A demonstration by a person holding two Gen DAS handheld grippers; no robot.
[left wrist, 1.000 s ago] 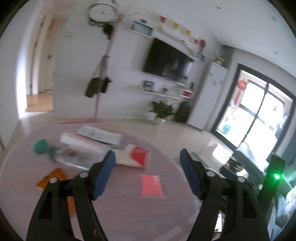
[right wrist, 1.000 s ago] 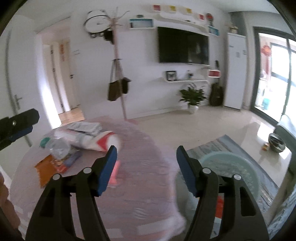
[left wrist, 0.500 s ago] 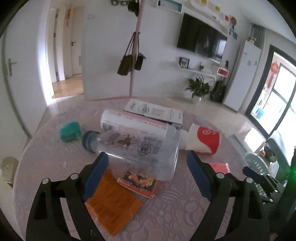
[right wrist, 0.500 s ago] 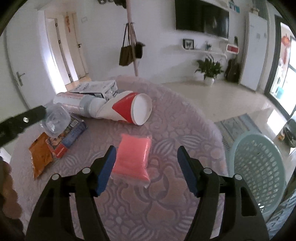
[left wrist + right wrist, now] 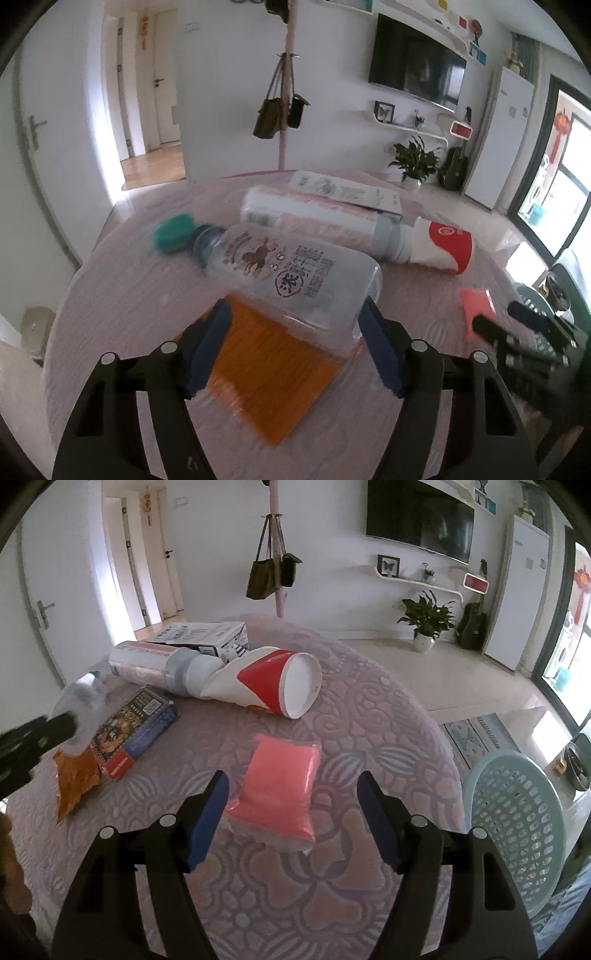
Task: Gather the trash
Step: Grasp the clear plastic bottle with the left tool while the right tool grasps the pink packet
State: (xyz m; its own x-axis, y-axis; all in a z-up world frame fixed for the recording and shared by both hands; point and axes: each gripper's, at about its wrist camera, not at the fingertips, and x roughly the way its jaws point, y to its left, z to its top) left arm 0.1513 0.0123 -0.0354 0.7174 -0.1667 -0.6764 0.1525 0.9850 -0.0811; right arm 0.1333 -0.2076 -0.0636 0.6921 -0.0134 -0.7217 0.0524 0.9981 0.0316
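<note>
My left gripper (image 5: 295, 343) is open, its fingers on either side of the base of a clear plastic bottle (image 5: 295, 280) lying on the round table (image 5: 129, 295). An orange wrapper (image 5: 266, 373) lies under it. My right gripper (image 5: 293, 819) is open, straddling a pink packet (image 5: 280, 779) flat on the table. A red-and-white paper cup (image 5: 273, 681) lies on its side beyond it. A pale green laundry basket (image 5: 517, 819) stands on the floor to the right.
A white-and-pink canister (image 5: 317, 218), a white box (image 5: 343, 192), a green cap (image 5: 173, 232) and a dark snack box (image 5: 133, 731) also lie on the table. The left gripper shows at the left edge of the right wrist view (image 5: 33, 742). A coat stand (image 5: 275, 554) is behind.
Both grippers have dropped down and forward toward the table. The left one now straddles the bottle's base; the right one now straddles the pink packet. Both stay open.
</note>
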